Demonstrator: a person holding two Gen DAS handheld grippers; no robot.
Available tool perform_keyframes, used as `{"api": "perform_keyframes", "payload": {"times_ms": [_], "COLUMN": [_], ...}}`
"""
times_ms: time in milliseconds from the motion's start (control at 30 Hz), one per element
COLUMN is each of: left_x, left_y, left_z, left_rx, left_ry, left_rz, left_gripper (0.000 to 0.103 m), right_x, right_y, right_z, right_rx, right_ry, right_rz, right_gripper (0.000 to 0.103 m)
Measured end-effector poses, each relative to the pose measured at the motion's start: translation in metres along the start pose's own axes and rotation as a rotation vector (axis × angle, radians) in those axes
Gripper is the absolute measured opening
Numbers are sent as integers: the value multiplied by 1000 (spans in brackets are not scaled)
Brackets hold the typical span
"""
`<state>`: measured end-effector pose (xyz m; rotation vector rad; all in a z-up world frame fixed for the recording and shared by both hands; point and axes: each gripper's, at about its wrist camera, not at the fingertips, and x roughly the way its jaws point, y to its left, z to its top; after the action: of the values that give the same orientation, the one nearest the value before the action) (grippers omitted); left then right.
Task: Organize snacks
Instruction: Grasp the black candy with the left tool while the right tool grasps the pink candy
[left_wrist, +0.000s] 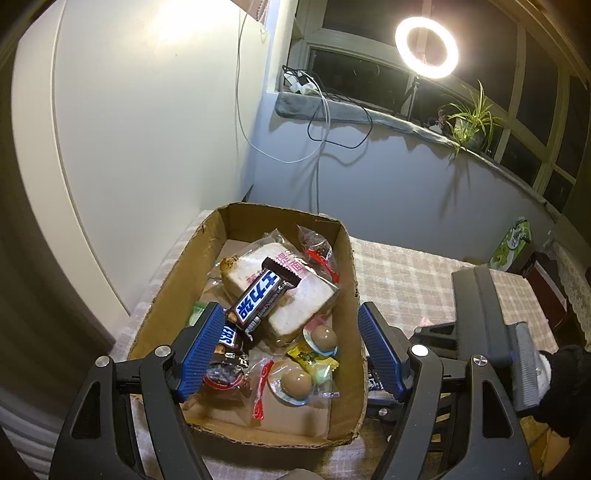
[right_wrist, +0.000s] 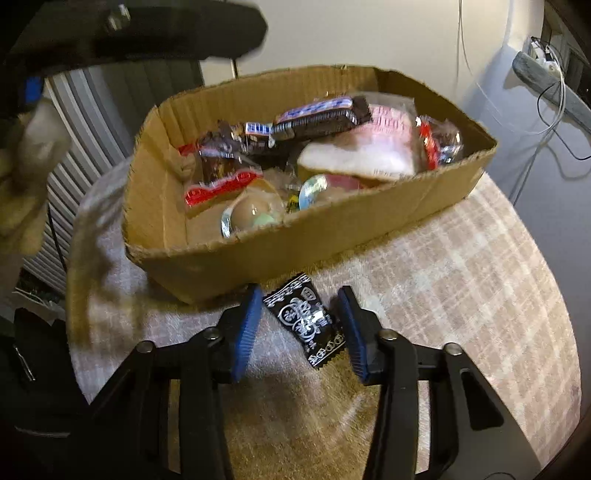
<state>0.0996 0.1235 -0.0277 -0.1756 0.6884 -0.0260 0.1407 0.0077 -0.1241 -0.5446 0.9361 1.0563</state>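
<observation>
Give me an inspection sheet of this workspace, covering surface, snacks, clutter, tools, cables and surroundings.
Surface: checked tablecloth covers the table.
Job's things: cardboard box holds a Snickers bar lying on wrapped bread, plus jelly cups and other sweets; a black snack packet lies on the cloth outside the box.
Clutter: green carton at the table's far end.
Tools: left tool open above the box, empty; right tool straddles the packet, pads apparently not pressing yet.
Cables: loose cables hang from the windowsill.
Surroundings: ring light, potted plant, dark window.

Snacks (left_wrist: 280, 291) lie in the box (right_wrist: 303, 243); one packet (right_wrist: 304, 317) lies before it.
</observation>
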Motion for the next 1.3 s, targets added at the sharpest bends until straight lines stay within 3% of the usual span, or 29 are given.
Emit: {"api": "perform_keyframes", "payload": {"times_ms": [100, 433, 500, 767, 867, 967, 1033, 1100, 1167, 1300], "left_x": [0, 0, 1, 23, 30, 37, 41, 50, 58, 77], "left_y": [-2, -33, -44, -90, -102, -109, -117, -128, -132, -134], "left_z": [0, -4, -6, -16, -19, -24, -29, -36, -41, -48], "left_rx": [5, 37, 53, 111, 134, 146, 171, 212, 219, 221], "left_ry": [0, 8, 16, 72, 90, 119, 137, 166, 191, 236], "left_rz": [-1, -45, -61, -129, -135, -139, -142, -139, -139, -119], "left_gripper": [75, 75, 75, 73, 73, 73, 70, 57, 52, 51], "right_x": [-2, -26, -35, -69, -78, -86, -91, -90, -87, -77], "right_y": [-2, -16, -22, -67, -80, -86, -95, -98, -97, -96], "right_z": [-5, -41, -53, -101, -116, -116, -117, -112, -107, -97], "right_rx": [26, 118, 148, 325, 362, 396, 403, 397, 367, 314], "right_ry": [-3, -18, -26, -74, -87, -115, -129, -130, -124, -108], "right_rz": [17, 19, 10, -8, 12, -55, -110, -130, -150, -178], "right_gripper": [32, 21, 12, 7, 7, 9, 18, 34, 37, 37]}}
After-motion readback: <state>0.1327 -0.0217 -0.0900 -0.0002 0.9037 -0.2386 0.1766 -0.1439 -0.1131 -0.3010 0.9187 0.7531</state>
